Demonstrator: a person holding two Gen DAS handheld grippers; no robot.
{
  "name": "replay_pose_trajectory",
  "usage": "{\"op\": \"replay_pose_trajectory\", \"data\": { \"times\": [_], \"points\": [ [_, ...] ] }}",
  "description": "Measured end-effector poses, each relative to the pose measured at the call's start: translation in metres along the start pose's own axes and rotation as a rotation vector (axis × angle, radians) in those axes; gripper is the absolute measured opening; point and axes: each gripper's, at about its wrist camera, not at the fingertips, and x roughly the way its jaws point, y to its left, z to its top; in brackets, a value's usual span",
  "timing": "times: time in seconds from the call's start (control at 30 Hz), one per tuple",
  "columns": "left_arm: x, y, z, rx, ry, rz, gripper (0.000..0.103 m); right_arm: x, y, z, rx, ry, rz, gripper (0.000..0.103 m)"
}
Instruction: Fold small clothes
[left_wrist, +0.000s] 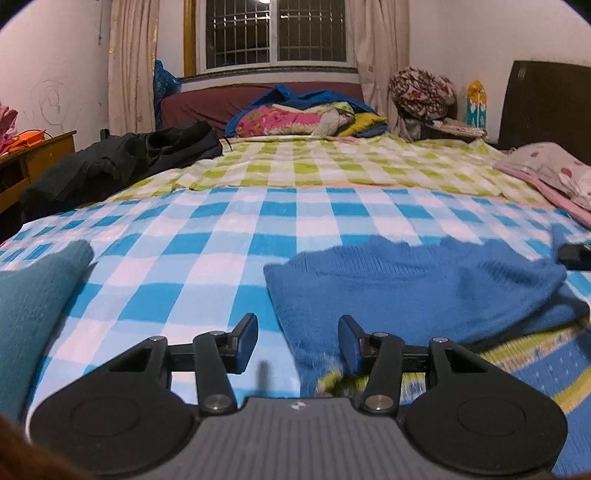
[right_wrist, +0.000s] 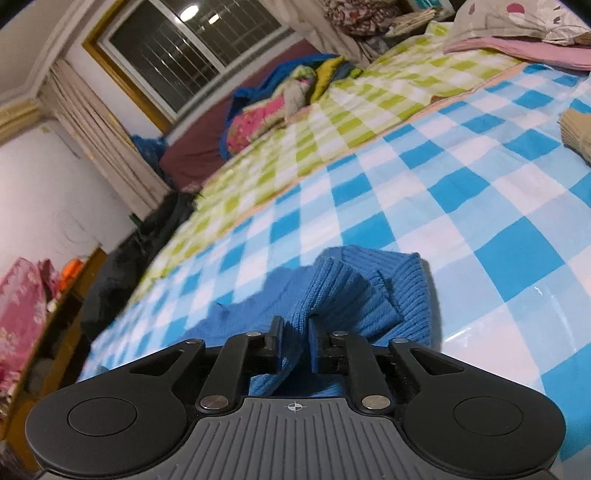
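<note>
A small blue knitted sweater lies on the blue-and-white checked sheet; a striped blue and yellow-green part shows at its near right. My left gripper hovers open at the sweater's near left corner. Its right finger overlaps the knit edge, and only sheet and that edge lie between the fingers. In the right wrist view my right gripper is shut on a bunched ribbed fold of the blue sweater, which fills the narrow gap between the pads. A black part at the right edge of the left wrist view looks like that gripper.
A teal garment lies at the near left, a beige knit piece at the right. Black clothes are heaped at the bed's left edge beside a wooden desk. A pink pillow and a bedding pile lie further back.
</note>
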Motion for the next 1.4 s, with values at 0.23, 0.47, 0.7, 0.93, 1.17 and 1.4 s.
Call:
{"op": "replay_pose_trajectory", "data": {
  "times": [0.23, 0.47, 0.7, 0.93, 1.17, 1.4],
  "points": [
    [0.02, 0.002, -0.006, 0.018, 0.078, 0.014, 0.055, -0.005, -0.012, -0.019, -0.063, 0.063, -0.119, 0.017],
    [0.009, 0.001, 0.008, 0.027, 0.025, 0.012, 0.055, -0.035, -0.006, -0.011, -0.101, -0.062, -0.17, 0.024],
    [0.028, -0.018, 0.015, 0.073, 0.027, -0.013, 0.055, 0.002, 0.012, 0.009, -0.281, -0.035, -0.22, 0.035],
    [0.043, -0.003, 0.006, 0.074, 0.059, 0.039, 0.057, 0.037, 0.011, 0.006, -0.385, 0.085, -0.27, 0.011],
    [0.044, 0.005, 0.007, 0.061, 0.058, 0.07, 0.057, 0.031, 0.016, 0.019, -0.373, 0.013, -0.267, 0.01],
    [0.034, 0.0, 0.009, 0.094, 0.042, 0.049, 0.056, 0.021, 0.024, 0.014, -0.49, 0.055, -0.278, 0.022]
  ]
}}
